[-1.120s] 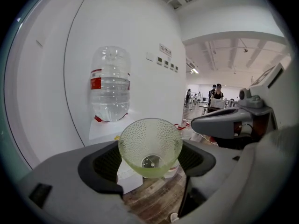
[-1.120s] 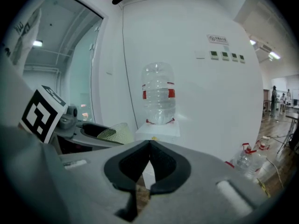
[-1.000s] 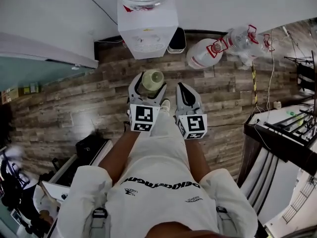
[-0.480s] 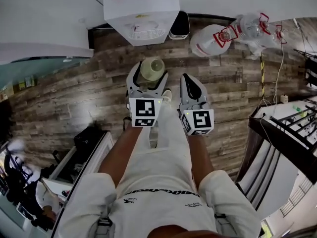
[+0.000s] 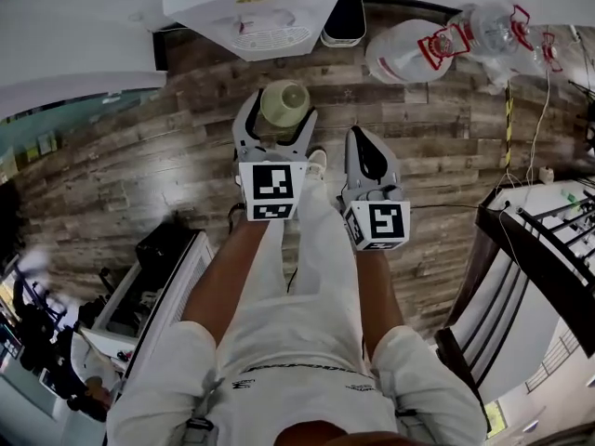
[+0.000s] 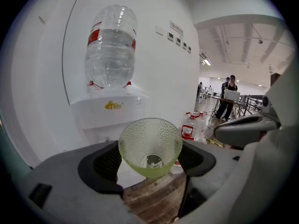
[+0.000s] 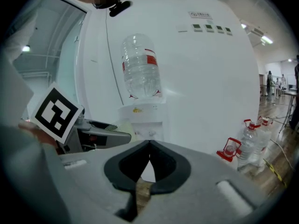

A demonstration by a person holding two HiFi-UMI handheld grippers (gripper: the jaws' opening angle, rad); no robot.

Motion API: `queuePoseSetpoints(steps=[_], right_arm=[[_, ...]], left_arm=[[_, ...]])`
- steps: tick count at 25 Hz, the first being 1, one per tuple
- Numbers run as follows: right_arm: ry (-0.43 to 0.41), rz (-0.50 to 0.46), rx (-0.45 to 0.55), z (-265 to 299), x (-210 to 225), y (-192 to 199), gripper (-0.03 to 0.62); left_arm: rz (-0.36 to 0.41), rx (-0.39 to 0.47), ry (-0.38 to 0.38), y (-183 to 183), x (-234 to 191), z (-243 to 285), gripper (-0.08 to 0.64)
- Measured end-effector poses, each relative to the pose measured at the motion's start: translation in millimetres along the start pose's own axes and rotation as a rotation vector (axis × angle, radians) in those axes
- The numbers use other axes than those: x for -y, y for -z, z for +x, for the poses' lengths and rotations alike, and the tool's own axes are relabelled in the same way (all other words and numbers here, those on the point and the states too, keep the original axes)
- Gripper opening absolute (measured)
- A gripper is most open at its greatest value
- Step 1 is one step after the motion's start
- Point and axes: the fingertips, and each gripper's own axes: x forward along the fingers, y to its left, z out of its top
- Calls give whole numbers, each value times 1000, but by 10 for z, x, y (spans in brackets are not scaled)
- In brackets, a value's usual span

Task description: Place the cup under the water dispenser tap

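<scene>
A pale green dimpled glass cup (image 5: 284,103) stands upright between the jaws of my left gripper (image 5: 276,111), which is shut on its sides. In the left gripper view the cup (image 6: 150,146) fills the centre, its mouth facing the camera. The white water dispenser (image 6: 110,108) with its clear bottle (image 6: 112,45) stands a short way ahead. It shows at the head view's top edge as the dispenser (image 5: 251,7). My right gripper (image 5: 364,139) hangs beside the left, shut and empty, its tips touching (image 7: 149,146). It too faces the dispenser (image 7: 142,115).
Spare water bottles (image 5: 409,49) with red handles lie on the wooden floor right of the dispenser, beside a small black bin (image 5: 344,21). A dark table (image 5: 539,240) stands at the right and a black case (image 5: 163,254) at the left. People (image 6: 229,94) stand far off.
Both grippers have sunk lower, the cup still in the left one. In the head view the dispenser has slid up and left, and its bottle has left the frame.
</scene>
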Motion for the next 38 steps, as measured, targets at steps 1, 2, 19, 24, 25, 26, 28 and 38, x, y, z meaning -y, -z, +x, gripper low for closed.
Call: queuePoseSetpoints(steps=[1,2,19,24,25,26,28,38], right_arm=[[3,3,-1,34,25,46,-5],[6,4,-2,64,49,89,-5],[25,33,-6,505,314,572,-3],[16,27,-8,570,347,624,-3],[16,25,-9,579,355,631,-4],[17,24,-9,586,364,639,-3],[19,24,-10,595,384,661,-4],[25,38,-37,623,519,816,-3]], left_arm=[[-4,-5,-5,70,-26,63,367],[-7,-12,-10,146,-54,121,367],[25,-38,-25,801,-348,1214,367],[20,-51,-40,967,-426,1492,367],[23,-54,-43,996,-444,1543,367],[25,-56,-45,1025,-462,1591,367],[27,-58,-47,1083,-493,1688,367],[40,-82,-54,1361,-641,2141,368]])
